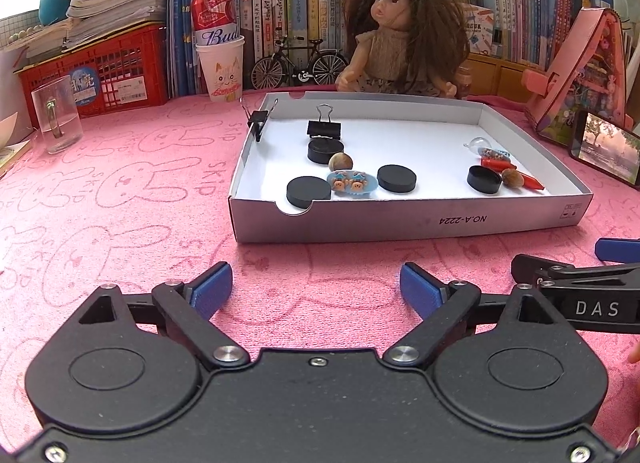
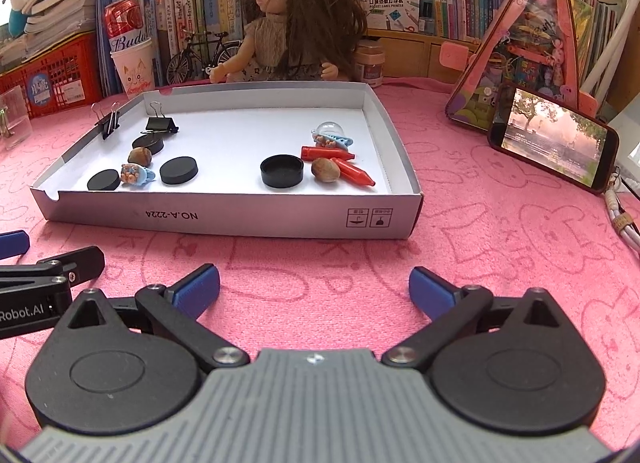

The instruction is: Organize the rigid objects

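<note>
Both our left gripper (image 1: 316, 287) and right gripper (image 2: 314, 289) hang spread wide and empty over the pink cloth, at six o'clock of the white box lid (image 2: 240, 219). Inside it lie black discs (image 2: 179, 170), nuts (image 2: 326, 169), red crayons (image 2: 354, 172) and binder clips (image 2: 162, 125). We judge them light, stiff and apt to slide or roll, so we would pinch a disc across its rim.

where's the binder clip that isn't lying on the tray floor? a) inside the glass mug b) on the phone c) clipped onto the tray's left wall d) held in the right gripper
C: one binder clip grips the left wall of the white tray, while the other binder clip rests on the tray floor.
</note>
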Action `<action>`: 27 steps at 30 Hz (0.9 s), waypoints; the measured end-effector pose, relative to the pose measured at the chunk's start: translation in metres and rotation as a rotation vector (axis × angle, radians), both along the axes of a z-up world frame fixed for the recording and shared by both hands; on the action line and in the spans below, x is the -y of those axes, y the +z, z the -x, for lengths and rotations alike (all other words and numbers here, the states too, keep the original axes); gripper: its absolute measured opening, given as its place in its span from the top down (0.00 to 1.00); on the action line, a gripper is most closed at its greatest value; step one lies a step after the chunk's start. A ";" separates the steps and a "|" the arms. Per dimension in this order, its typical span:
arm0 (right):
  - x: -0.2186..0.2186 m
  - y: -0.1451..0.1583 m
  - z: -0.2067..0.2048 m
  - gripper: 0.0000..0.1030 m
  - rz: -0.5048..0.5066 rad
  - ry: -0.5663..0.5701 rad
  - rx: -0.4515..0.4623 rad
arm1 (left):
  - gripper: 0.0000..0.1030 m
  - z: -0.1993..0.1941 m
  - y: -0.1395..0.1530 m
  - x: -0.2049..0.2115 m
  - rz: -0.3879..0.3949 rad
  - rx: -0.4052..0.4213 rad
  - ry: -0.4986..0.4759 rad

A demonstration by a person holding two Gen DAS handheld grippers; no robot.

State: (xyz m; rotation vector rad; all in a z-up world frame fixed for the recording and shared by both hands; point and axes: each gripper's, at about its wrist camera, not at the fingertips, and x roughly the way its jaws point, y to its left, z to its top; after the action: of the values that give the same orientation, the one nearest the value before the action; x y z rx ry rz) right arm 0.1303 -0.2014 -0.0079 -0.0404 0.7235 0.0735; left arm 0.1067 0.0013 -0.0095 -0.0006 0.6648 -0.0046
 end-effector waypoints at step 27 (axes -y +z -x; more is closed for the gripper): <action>0.000 0.000 0.000 0.00 0.002 0.001 0.000 | 0.00 -0.003 -0.002 0.000 0.003 -0.017 0.001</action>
State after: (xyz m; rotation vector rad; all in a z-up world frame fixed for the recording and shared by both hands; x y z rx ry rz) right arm 0.1304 -0.2009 -0.0080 -0.0429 0.7237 0.0731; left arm 0.1094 0.0016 -0.0114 -0.0041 0.6817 -0.0042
